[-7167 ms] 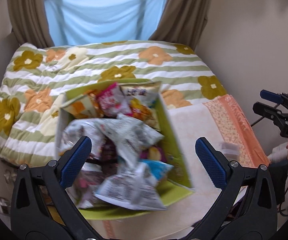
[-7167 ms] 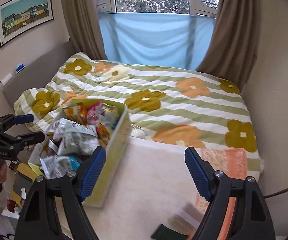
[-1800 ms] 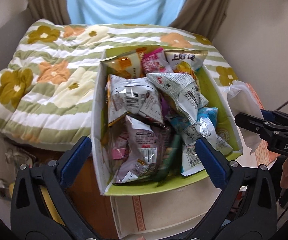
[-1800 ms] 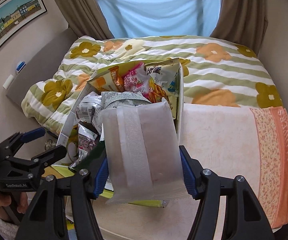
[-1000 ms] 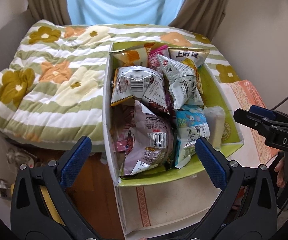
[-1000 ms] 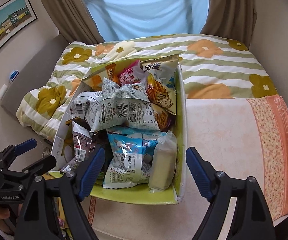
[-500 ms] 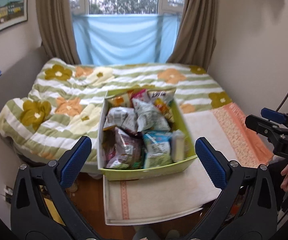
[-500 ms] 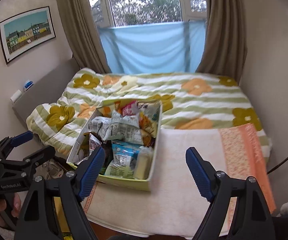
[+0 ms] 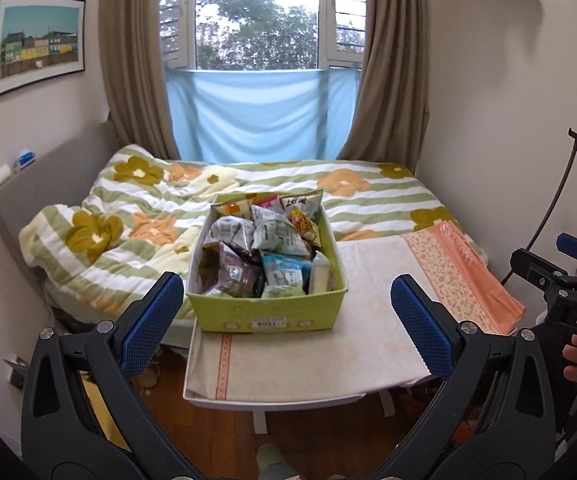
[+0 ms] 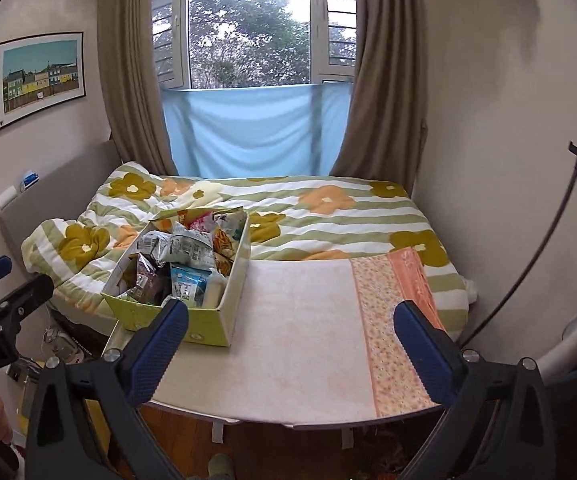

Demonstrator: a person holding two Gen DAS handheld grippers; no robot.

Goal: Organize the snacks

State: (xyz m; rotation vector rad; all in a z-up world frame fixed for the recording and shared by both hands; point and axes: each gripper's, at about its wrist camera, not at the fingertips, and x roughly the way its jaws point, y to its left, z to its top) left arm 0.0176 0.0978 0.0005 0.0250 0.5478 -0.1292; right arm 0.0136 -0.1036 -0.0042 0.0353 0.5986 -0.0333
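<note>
A green cardboard box [image 9: 268,320] stands on the left part of a cloth-covered table [image 9: 328,356], against the bed. It is packed with snack packets [image 9: 276,236], and a white packet [image 9: 318,278] stands upright in its near right corner. My left gripper [image 9: 284,304] hangs open well back from the box with nothing in it. My right gripper [image 10: 291,312] is also back from the box [image 10: 208,330]; its jaws are opening and nothing is between them. Each gripper shows at the edge of the other's view: the right gripper [image 9: 560,280], the left gripper [image 10: 4,300].
A bed with a flowered striped quilt [image 9: 128,232] lies behind the table, under a window with brown curtains. The cloth's orange patterned end [image 10: 392,320] lies to the right of the box. Walls stand close on both sides, and wooden floor [image 9: 216,432] shows below the table edge.
Both grippers have pulled back and up from the box, which now looks small and far. The white packet that the right gripper held earlier now stands in the box.
</note>
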